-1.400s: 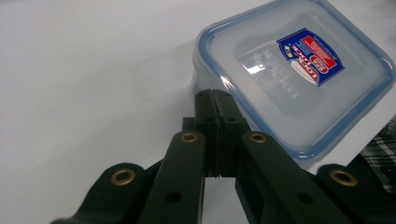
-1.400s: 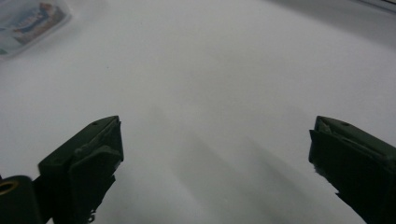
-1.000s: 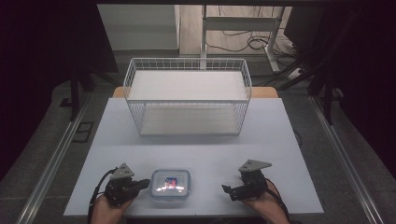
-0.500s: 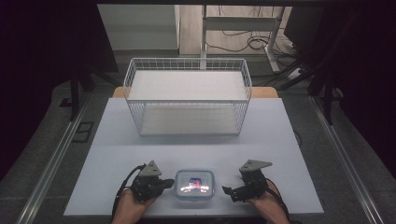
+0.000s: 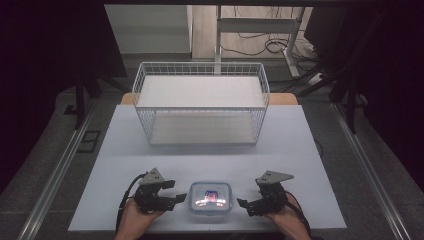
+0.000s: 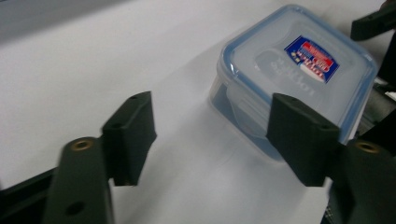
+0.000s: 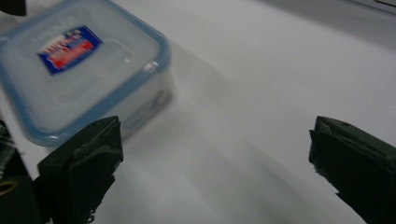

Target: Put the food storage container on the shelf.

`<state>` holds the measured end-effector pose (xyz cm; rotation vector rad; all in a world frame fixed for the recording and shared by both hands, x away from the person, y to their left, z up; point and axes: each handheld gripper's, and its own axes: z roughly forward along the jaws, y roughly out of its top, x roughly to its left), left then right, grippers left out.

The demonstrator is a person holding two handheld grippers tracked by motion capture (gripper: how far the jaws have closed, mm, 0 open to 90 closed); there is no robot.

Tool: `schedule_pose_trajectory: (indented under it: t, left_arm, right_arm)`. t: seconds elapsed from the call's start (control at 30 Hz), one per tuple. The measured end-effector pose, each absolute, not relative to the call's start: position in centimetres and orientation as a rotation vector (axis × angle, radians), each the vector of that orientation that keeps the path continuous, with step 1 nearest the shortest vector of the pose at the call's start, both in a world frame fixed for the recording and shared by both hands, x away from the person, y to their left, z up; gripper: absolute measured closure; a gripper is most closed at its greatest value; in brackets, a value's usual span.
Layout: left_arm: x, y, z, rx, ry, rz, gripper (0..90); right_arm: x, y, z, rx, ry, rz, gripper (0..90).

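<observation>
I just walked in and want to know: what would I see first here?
A small clear box with a blue-rimmed lid and bright label, at the table's near edge. An open gripper flanks it on each side, left and right. Behind stands a big white wire basket.

Wire basket (image 5: 200, 102) blocks 12 o'clock. Bare table (image 5: 300, 145) at 9 and 3 o'clock. Lidded container (image 5: 210, 201) sits between grippers, probably just touching left gripper (image 5: 174, 196).
</observation>
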<state>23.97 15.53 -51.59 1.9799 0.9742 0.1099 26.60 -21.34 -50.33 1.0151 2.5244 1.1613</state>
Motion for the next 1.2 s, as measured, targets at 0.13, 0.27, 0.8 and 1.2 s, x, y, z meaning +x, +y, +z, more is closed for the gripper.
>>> schedule_pose_trajectory:
  t: [0.13, 0.27, 0.8, 1.2]
  left_arm:
    - [24.1, 15.1, -51.3, 1.947, 0.955, 0.057, 17.7]
    - [24.3, 14.1, -51.1, 1.939, 0.920, -0.006, 15.7]
    - [26.2, 11.3, -52.9, 2.007, 0.902, -0.221, 11.8]
    - [24.7, 13.4, -53.1, 1.925, 0.947, -0.306, 36.0]
  right_arm:
    - [26.2, -20.6, -49.6, 1.046, 2.536, 1.229, 0.0]
    - [25.9, -19.6, -49.2, 1.043, 2.588, 1.264, 3.8]
    - [26.8, -16.7, -51.1, 1.116, 2.748, 1.319, 8.7]
    - [25.9, -17.3, -51.0, 1.124, 2.845, 1.289, 23.1]
